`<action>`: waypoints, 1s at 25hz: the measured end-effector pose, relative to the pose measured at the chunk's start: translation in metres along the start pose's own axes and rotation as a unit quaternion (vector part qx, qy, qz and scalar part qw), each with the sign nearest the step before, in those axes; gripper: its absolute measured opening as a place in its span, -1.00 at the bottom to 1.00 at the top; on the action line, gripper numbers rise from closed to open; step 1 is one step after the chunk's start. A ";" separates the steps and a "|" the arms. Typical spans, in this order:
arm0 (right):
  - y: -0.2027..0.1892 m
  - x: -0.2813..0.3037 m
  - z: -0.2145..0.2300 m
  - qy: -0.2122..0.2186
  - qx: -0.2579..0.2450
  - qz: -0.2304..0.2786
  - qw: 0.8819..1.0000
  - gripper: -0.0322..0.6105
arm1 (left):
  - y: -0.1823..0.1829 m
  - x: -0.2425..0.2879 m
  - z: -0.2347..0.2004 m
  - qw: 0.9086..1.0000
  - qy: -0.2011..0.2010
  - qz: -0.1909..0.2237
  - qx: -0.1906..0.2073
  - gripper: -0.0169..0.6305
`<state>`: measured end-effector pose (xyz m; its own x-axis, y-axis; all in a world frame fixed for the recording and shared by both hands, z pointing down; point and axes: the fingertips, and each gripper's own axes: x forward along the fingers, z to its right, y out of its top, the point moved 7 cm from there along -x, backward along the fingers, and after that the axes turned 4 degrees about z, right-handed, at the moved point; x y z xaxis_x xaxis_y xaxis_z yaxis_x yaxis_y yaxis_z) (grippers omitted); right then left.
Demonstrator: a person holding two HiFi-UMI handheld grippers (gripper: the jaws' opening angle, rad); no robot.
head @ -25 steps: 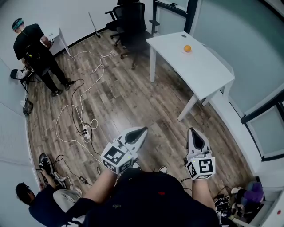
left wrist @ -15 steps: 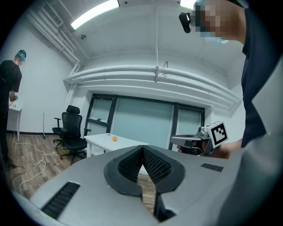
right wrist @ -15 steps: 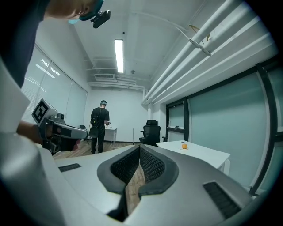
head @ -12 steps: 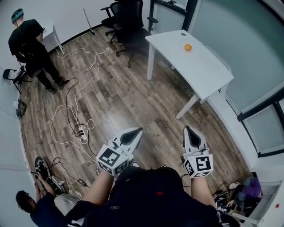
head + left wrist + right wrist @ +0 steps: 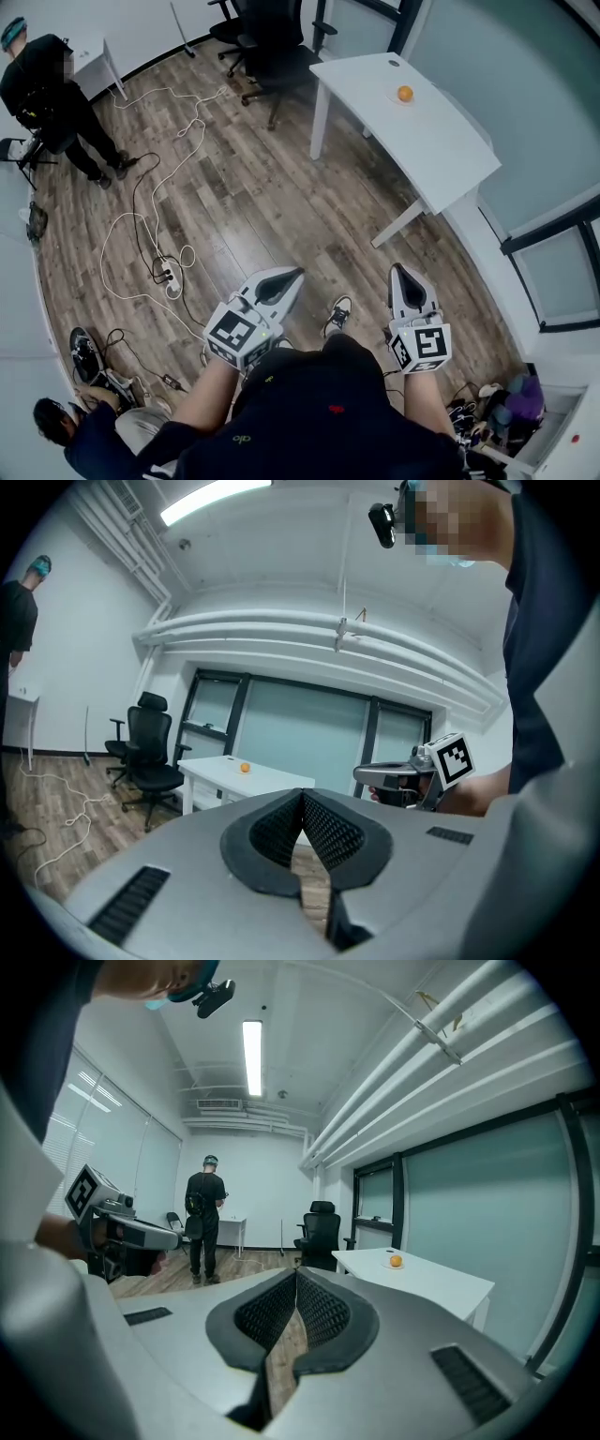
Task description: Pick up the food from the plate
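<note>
Left gripper (image 5: 292, 277) and right gripper (image 5: 402, 278) jaws are both closed and empty, and the orange food (image 5: 404, 93) sits well apart on the white bench (image 5: 427, 150), so approach first and open 1 gripper's jaws before reaching.

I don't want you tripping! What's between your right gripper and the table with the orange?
Only bare wooden floor, seen in the head view; the cables lie farther left.

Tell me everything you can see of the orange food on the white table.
The orange food is small, round and evenly orange, probably a fruit, though it is too far off to show any skin detail. It looks whole and rests on what seems to be a pale plate, toward the far end of the white table. Nothing else touches it.
</note>
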<state>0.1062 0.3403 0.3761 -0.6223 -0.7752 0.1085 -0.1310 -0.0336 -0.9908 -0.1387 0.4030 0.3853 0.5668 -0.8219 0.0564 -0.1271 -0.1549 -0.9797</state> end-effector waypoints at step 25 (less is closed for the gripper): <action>-0.022 0.173 0.278 0.032 0.034 0.006 0.999 -0.82 | 0.042 0.314 -0.063 0.999 0.033 -0.039 0.016 -0.89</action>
<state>0.2161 0.0317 0.3945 -0.6719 -0.7340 0.0985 -0.0718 -0.0678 -0.9951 -0.0167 0.1038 0.3741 0.5187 -0.8428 0.1436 -0.0583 -0.2025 -0.9776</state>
